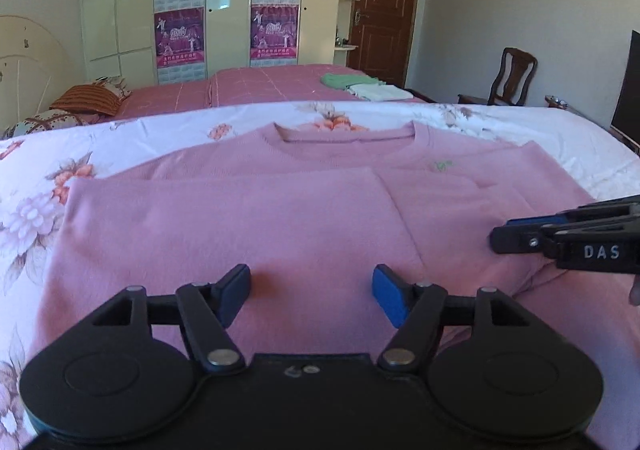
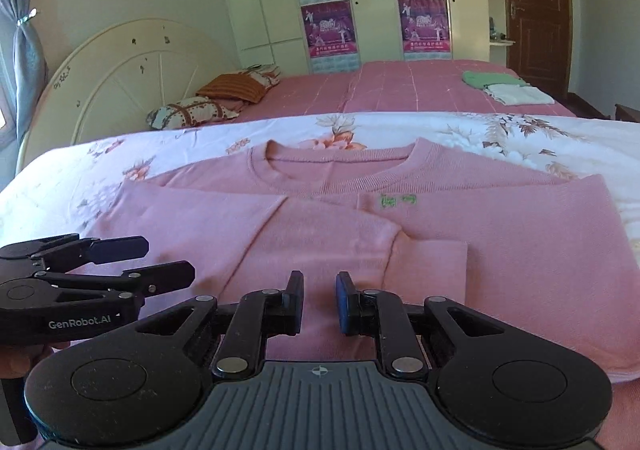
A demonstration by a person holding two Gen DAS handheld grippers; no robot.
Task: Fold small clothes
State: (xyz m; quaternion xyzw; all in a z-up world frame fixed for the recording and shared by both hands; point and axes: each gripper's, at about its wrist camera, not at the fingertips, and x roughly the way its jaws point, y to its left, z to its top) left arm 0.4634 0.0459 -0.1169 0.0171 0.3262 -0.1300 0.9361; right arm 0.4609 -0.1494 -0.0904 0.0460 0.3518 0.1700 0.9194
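while both sleeves lie folded on sweater [image 1: 280, 218] | left claw [image 1: 312, 294] released | right claw [image 2: 319, 300] released, narrow gap

L gripper [image 1: 311, 292]: jaws wide apart, blue pads facing each other, nothing between them, tilted down fwd. Seen from R wrist cam it sits at lower left [image 2: 168, 262], turned on its side, one finger above other, clear gap between.

R gripper [image 2: 319, 300]: jaws near closed, narrow gap left, nothing pinched, also angled down. From L wrist cam it enters at right edge [image 1: 498, 236], on its side, fingers close together. Bit of hand [image 1: 634, 292] visible under it.
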